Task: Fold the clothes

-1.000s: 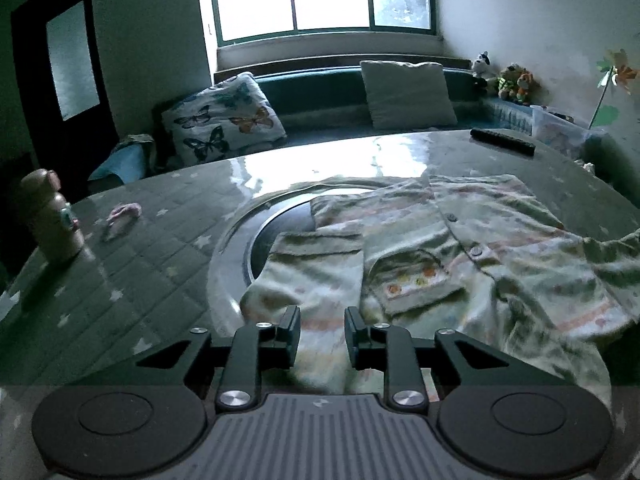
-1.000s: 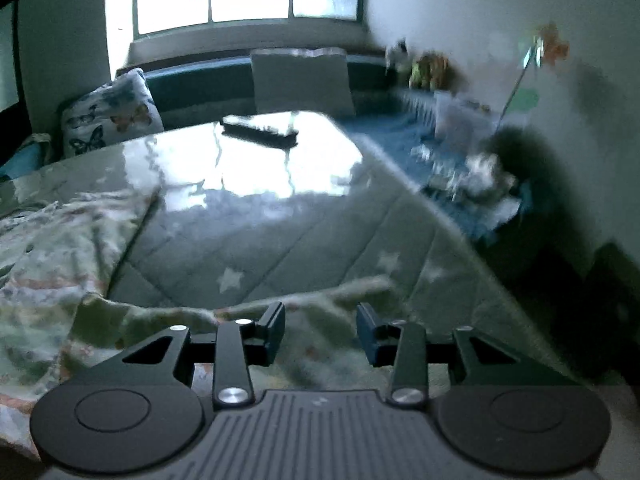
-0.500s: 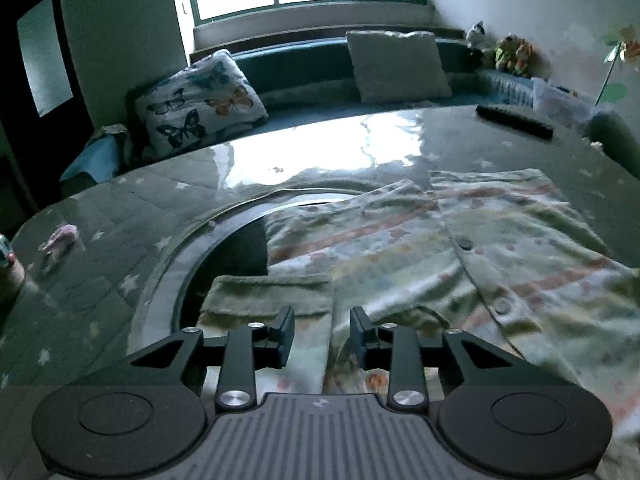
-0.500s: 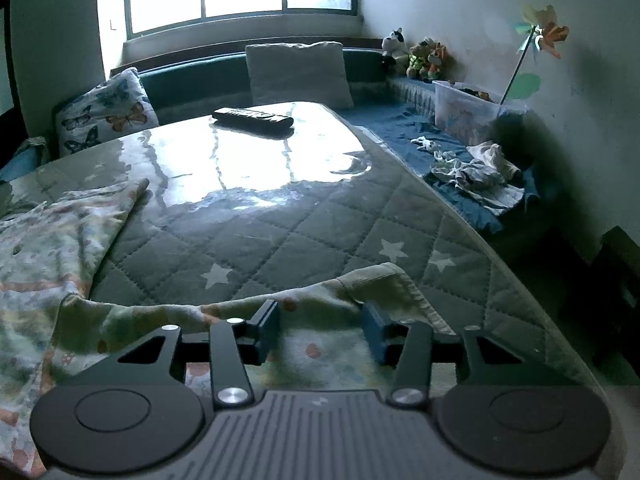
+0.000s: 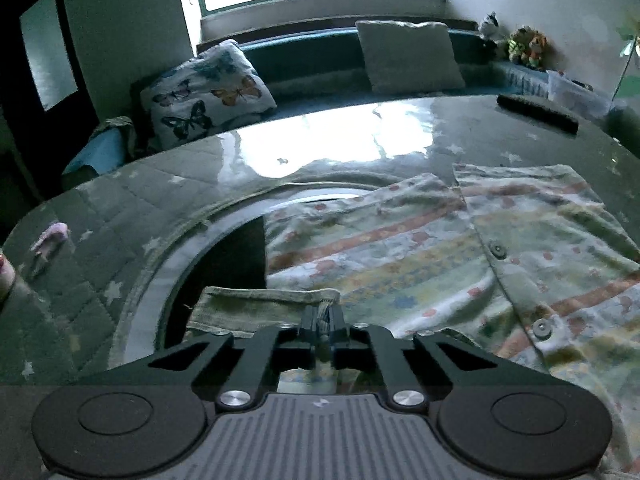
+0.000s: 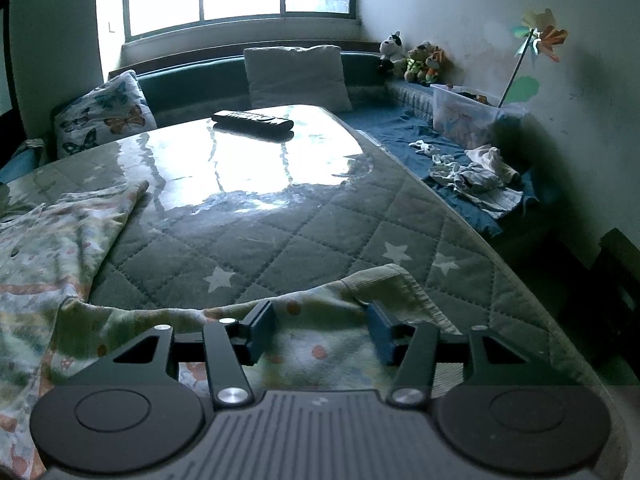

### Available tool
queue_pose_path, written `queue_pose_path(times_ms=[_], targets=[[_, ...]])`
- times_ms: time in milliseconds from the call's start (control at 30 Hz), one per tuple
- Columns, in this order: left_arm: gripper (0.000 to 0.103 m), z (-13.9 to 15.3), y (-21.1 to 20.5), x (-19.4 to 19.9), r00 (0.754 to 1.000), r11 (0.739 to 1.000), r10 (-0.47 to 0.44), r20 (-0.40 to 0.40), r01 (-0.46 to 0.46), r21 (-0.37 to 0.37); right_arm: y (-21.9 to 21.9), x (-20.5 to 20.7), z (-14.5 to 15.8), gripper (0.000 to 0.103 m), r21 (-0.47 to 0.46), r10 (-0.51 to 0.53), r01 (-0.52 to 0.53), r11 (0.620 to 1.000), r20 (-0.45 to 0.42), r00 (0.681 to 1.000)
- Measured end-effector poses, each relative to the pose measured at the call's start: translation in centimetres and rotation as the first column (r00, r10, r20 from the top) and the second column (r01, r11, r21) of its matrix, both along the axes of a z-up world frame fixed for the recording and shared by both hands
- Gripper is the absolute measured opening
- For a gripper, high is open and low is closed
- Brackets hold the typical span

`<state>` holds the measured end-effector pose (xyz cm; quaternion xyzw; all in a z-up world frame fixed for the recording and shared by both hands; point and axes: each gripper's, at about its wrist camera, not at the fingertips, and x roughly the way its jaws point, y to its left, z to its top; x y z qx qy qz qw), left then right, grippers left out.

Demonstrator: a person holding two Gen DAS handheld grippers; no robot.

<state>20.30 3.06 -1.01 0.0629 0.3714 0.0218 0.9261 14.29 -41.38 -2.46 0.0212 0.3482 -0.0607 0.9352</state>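
Observation:
A pale patterned child's shirt (image 5: 432, 248) with buttons lies spread on the quilted table. My left gripper (image 5: 323, 328) is shut on the ribbed cuff of its left sleeve (image 5: 256, 304), pinching the cuff's right corner. In the right wrist view the shirt's body (image 6: 44, 248) lies at the left and its other sleeve (image 6: 320, 320) stretches under my right gripper (image 6: 322, 328). That gripper is open, with one finger on each side of the sleeve near the ribbed cuff (image 6: 392, 284).
A dark round inset (image 5: 224, 256) with a grey ring sits in the table under the left sleeve. A black remote (image 6: 252, 120) lies at the far edge. A small pink item (image 5: 50, 236) lies far left. A bench with cushions (image 6: 296, 76), loose clothes (image 6: 476, 180) and a plastic bin (image 6: 468, 114) wraps around the table.
My left gripper has closed on the left sleeve cuff after moving forward over it. My right gripper has stayed open over the right sleeve, a little lower and closer.

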Motion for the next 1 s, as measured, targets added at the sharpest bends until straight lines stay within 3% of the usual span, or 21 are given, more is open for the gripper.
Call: queue_pose_path(times_ms=[367, 800, 1000], targets=[[0.004, 3.7, 4.0, -4.2, 0.982, 0.989, 0.147, 0.116, -0.142, -0.044, 1.5, -0.9, 0.8, 0.054, 0.0, 0.034, -0.034, 0.999, 0.013, 0.999], [0.003, 6.1, 11.8, -12.2, 0.899, 0.918, 0.392, 0.196, -0.368, -0.148, 5.4, -2.6, 2.1, 0.056, -0.026, 0.158, -0.157, 0.987, 0.06, 0.986], [0.003, 5.6, 14.7, -15.7, 0.885, 0.905, 0.424, 0.194, -0.404, -0.134, 5.5, -2.7, 1.8, 0.056, -0.026, 0.16, -0.159, 0.987, 0.041, 0.986]])
